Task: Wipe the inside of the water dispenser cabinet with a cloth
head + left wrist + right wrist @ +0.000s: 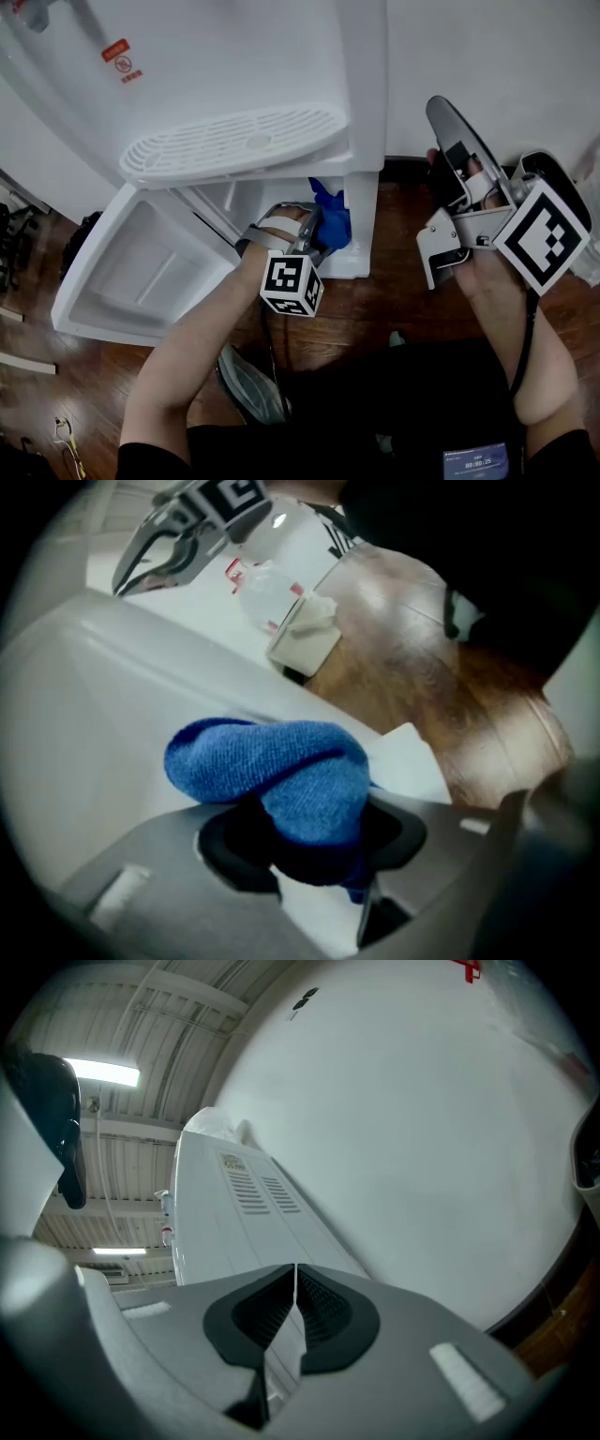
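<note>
The white water dispenser [234, 56] stands ahead with its lower cabinet [246, 199] open. Its door [112, 281] is swung out to the left. My left gripper [321, 231] is at the cabinet's mouth, near its right wall, shut on a bunched blue cloth [332, 214]. In the left gripper view the cloth [272, 766] bulges out between the pads over a white cabinet surface [84, 724]. My right gripper [448, 120] is held up to the right of the dispenser, away from the cabinet. Its jaws [292, 1321] are shut with nothing between them, pointing up along the dispenser's side.
A slotted drip tray [234, 142] juts out just above the cabinet opening. Dark wooden floor [375, 300] lies around the base, with my shoe [248, 384] below. The left gripper view shows a clear bottle [267, 578] and a white block [305, 635] by the wall.
</note>
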